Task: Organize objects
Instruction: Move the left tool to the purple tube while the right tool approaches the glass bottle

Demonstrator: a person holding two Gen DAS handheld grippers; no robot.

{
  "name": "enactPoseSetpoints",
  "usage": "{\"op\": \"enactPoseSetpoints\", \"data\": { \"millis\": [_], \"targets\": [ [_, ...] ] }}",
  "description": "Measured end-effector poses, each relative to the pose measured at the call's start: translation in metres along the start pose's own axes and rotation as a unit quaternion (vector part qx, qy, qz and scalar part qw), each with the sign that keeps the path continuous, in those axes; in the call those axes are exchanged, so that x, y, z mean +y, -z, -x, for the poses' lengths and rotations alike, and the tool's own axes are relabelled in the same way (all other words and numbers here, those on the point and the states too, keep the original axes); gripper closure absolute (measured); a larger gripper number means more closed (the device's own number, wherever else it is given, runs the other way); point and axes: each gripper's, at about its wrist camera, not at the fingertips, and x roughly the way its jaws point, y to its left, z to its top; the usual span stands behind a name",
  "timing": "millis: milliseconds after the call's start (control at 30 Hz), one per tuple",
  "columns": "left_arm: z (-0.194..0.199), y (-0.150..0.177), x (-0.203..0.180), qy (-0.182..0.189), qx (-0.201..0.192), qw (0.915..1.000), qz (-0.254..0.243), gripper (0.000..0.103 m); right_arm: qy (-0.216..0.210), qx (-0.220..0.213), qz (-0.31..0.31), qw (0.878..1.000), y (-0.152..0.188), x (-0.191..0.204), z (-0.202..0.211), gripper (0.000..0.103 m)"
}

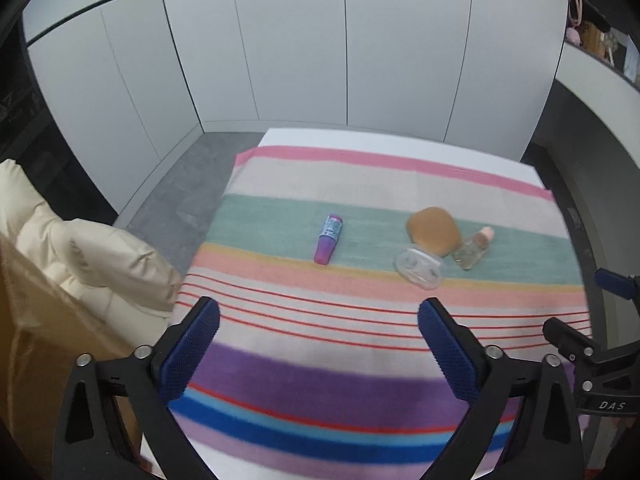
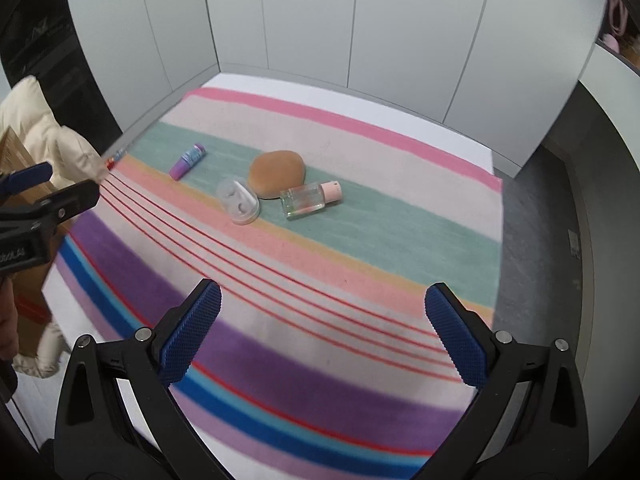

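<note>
On a striped cloth (image 1: pixel 360 344) (image 2: pixel 360 264) lie a purple tube (image 1: pixel 329 244) (image 2: pixel 187 161), a tan rounded sponge (image 1: pixel 433 231) (image 2: pixel 277 173), a clear plastic case (image 1: pixel 418 269) (image 2: pixel 238 201) and a small clear bottle with a pink cap (image 1: pixel 474 248) (image 2: pixel 310 198), all on the green stripe. My left gripper (image 1: pixel 319 312) hovers open over the red-lined stripes, short of the tube, with nothing between its blue pads. My right gripper (image 2: pixel 323 298) also stands open and empty, nearer than the bottle and case.
A cream padded jacket (image 1: pixel 92 256) (image 2: pixel 52 140) and a brown cardboard box (image 1: pixel 36 320) sit left of the table. White cabinet panels (image 1: pixel 344 40) close off the far side, grey floor (image 2: pixel 532 240) to the right. Each gripper shows in the other's view: the left gripper (image 2: pixel 40 204), the right gripper (image 1: pixel 592 344).
</note>
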Motion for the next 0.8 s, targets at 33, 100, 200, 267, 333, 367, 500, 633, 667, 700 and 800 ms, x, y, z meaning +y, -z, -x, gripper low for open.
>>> {"op": "enactPoseSetpoints", "data": {
  "millis": [33, 100, 200, 267, 333, 367, 500, 633, 667, 700, 800],
  "targets": [
    [-0.009, 0.000, -0.001, 0.006, 0.005, 1.0000, -0.002, 0.012, -0.001, 0.001, 0.001, 1.000, -0.002, 0.000, -0.010, 0.000],
    [-0.029, -0.001, -0.001, 0.007, 0.018, 0.9998, 0.002, 0.014, -0.008, 0.007, -0.009, 1.000, -0.005, -0.002, -0.028, 0.000],
    [-0.054, -0.001, 0.001, 0.009, 0.029, 0.9995, 0.005, 0.017, -0.020, 0.021, -0.024, 0.999, -0.006, -0.005, -0.054, 0.003],
    [-0.070, -0.003, -0.001, 0.012, 0.035, 0.9993, 0.004, 0.021, -0.021, 0.031, -0.033, 0.999, -0.008, -0.007, -0.073, 0.004],
    [-0.085, -0.006, -0.002, 0.015, 0.041, 0.9990, 0.000, 0.023, -0.021, 0.038, -0.033, 0.999, -0.009, -0.007, -0.088, 0.004],
    [-0.091, -0.007, -0.002, 0.015, 0.042, 0.9990, -0.001, 0.023, -0.018, 0.039, -0.027, 0.999, -0.011, -0.005, -0.094, 0.004],
    [-0.116, -0.013, -0.003, 0.023, 0.052, 0.9984, 0.006, 0.026, -0.016, 0.040, -0.013, 0.999, -0.016, -0.001, -0.112, 0.005],
    [-0.136, -0.021, -0.003, 0.030, 0.056, 0.9980, 0.009, 0.026, -0.015, 0.032, -0.006, 0.999, -0.024, 0.002, -0.128, 0.006],
    [-0.140, -0.023, -0.003, 0.037, 0.059, 0.9975, 0.014, 0.026, -0.018, 0.027, -0.002, 0.999, -0.028, 0.003, -0.130, 0.007],
    [-0.142, -0.024, -0.003, 0.038, 0.058, 0.9975, 0.015, 0.026, -0.021, 0.024, -0.001, 0.999, -0.030, 0.004, -0.131, 0.008],
    [-0.148, -0.032, -0.009, 0.038, 0.048, 0.9981, -0.003, 0.026, -0.019, 0.014, 0.009, 1.000, -0.038, 0.008, -0.135, 0.015]
  ]
}}
